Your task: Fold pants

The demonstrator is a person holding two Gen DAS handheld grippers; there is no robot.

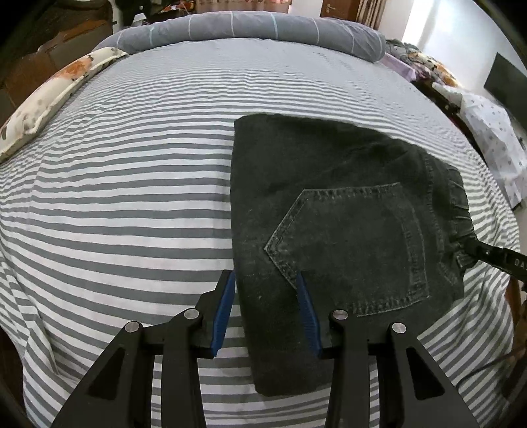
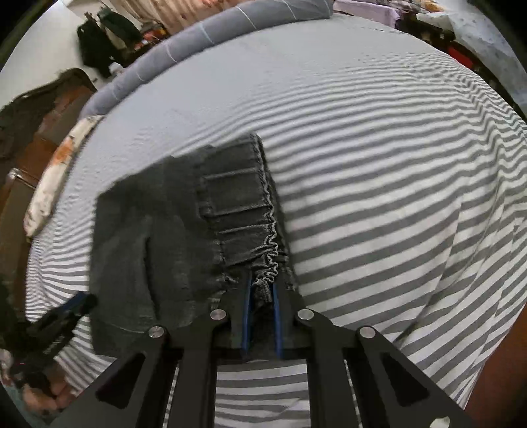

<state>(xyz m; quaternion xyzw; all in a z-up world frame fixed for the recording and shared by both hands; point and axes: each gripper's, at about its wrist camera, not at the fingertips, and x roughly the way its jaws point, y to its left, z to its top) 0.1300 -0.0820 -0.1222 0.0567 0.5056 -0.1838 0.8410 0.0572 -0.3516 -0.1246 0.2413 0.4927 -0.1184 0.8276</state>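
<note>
Wrist views steeply down, close, shared pants

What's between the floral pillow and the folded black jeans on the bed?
Only bare striped bedsheet separates the floral pillow from the folded black jeans; nothing else lies on that stretch. The left wrist view shows it best.

Light: soft, even daylight, brightest at bright wall upper right | Shadows: faint | Distortion: heavy fisheye bulge, dark corner vignette | Blur: right wrist view smeared; left wrist view sharp
</note>
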